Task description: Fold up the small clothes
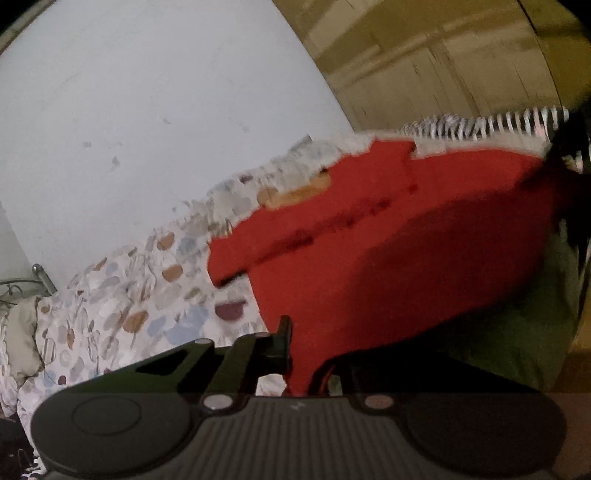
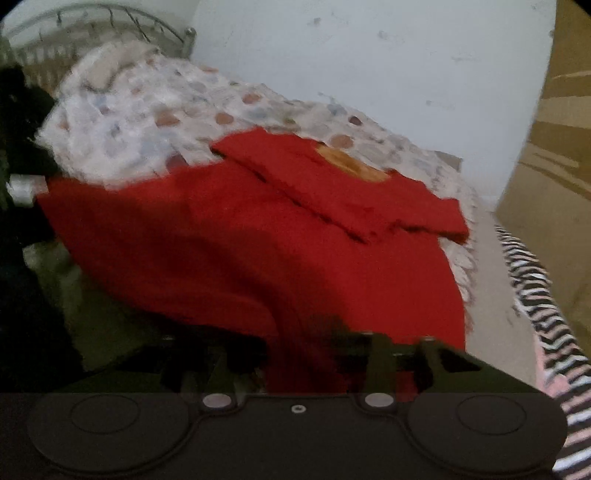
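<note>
A red t-shirt [image 1: 388, 240] with an orange inner collar lies spread on a patterned bedspread [image 1: 122, 302]. It also shows in the right wrist view [image 2: 258, 229], with one sleeve folded over its chest. My left gripper [image 1: 299, 369] is shut on the shirt's hem at one bottom corner. My right gripper [image 2: 306, 365] is shut on the hem at the other bottom corner; red cloth runs down between its jaws. Both views are blurred by motion.
The bedspread [image 2: 147, 110] covers a bed against a white wall [image 1: 147, 110]. A metal headboard [image 2: 92, 22] stands at the far end. A zebra-striped cloth [image 2: 546, 325] lies along the bed's edge. A wooden wardrobe [image 1: 424, 62] stands beyond. Dark clothing [image 2: 22, 110] lies at the left.
</note>
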{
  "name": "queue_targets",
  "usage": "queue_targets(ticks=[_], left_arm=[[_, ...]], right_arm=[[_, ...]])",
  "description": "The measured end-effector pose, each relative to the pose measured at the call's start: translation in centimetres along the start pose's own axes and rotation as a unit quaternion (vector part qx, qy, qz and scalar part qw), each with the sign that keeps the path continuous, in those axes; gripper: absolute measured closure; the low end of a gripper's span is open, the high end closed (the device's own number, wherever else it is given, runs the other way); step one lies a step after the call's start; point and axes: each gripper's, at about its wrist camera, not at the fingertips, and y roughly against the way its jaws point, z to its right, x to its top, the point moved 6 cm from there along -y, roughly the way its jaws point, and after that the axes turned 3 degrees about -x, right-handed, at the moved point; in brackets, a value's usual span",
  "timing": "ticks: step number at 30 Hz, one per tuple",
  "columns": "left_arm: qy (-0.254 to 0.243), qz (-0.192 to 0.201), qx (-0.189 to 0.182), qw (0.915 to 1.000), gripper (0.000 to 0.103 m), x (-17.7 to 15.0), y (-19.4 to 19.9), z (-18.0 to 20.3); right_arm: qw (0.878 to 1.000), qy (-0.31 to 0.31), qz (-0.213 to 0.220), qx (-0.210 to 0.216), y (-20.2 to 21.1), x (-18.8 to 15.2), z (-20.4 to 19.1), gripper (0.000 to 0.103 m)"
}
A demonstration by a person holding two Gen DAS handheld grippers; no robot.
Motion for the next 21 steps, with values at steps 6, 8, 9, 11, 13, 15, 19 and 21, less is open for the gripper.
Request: queue_targets(ticks=[6, 8, 9, 11, 13, 15, 19, 21], left_arm=[[0.007, 0.042, 0.001, 0.9991, 0.096, 3.1, 1.5, -1.8], [0.015, 0.049, 0.002, 0.9987, 0.096, 3.8, 1.7, -2.6], [0.021, 0.05, 0.001, 0.9985, 0.096, 4.1, 1.8, -3.1], [0.035, 0.052, -0.004, 0.998, 0.096, 4.4, 1.9, -3.7], [0.04, 0.056, -0.005, 0.9976, 0.096, 4.4, 2.1, -4.0], [0.039, 0.07, -0.004, 0.9968, 0.096, 4.0, 2.8, -3.8], [0.027, 0.095, 0.001, 0.9951, 0.097, 2.7, 4.2, -2.6], [0.037, 0.103, 0.001, 0.994, 0.097, 2.2, 5.4, -2.4]], right_arm=[[0.995, 0.059, 0.035, -0.078, 0.0, -2.1, -1.3, 0.042], [0.991, 0.069, 0.045, -0.107, 0.0, -2.4, -1.1, 0.043], [0.989, 0.071, 0.049, -0.122, 0.1, -2.5, -0.9, 0.045], [0.983, 0.079, 0.052, -0.159, 0.2, -2.9, 0.0, 0.054], [0.98, 0.067, 0.056, -0.176, 0.4, -3.4, 1.4, 0.068], [0.981, 0.04, 0.053, -0.18, 0.7, -4.0, 3.0, 0.074], [0.983, 0.033, 0.061, -0.167, 2.1, -4.9, 4.6, 0.098], [0.984, 0.037, 0.074, -0.159, 3.4, -4.9, 4.9, 0.098]])
